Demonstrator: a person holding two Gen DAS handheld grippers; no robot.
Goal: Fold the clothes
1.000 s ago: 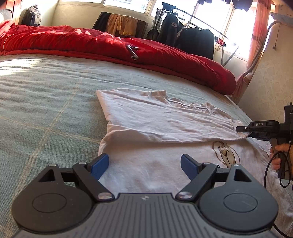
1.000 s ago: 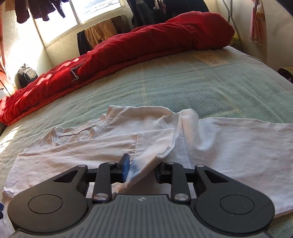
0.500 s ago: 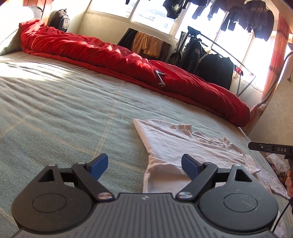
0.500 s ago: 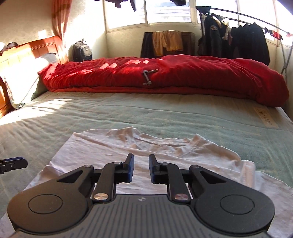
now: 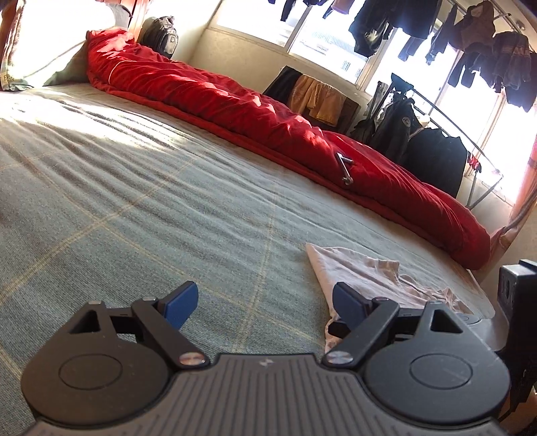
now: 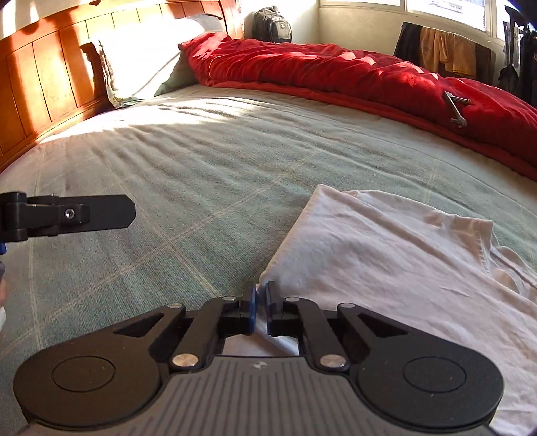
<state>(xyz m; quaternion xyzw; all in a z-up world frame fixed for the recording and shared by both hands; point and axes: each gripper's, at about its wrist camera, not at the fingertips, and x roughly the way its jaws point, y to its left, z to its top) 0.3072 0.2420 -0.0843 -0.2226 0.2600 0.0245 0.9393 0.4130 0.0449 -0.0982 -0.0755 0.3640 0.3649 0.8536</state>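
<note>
wooden headboard (image 6: pixel 43 77) stands at the far left, with a sunlit pillow (image 6: pixel 134 63) against it. a green checked bedspread (image 6: pixel 201 174) covers the bed. left gripper (image 5: pixel 265 303): jaws wide apart, blue pads (image 5: pixel 181 303) showing, nothing between them; it hangs over bare bedspread just left of the shirt's edge, and its right finger overlaps that edge in the left wrist view, contact not determinable. in the right wrist view one black finger of this gripper enters from the left edge. right gripper (image 6: pixel 259 307): jaws closing to a narrow gap, with the near left corner of the white t-shirt (image 6: pixel 386 255) between the pads; whether the pads already press the cloth cannot be told. the t-shirt lies flat on the near right part of the bedspread, with a straight folded left edge and a crumpled collar area toward the right. a red duvet (image 6: pixel 352 73) lies rolled along the far side of the bed, with a small metal tool (image 6: pixel 454 109) resting on it. a dark backpack (image 6: pixel 272 25) stands in the far corner. dark clothes (image 5: pixel 419 141) hang on a rack by the windows at the far right.
</note>
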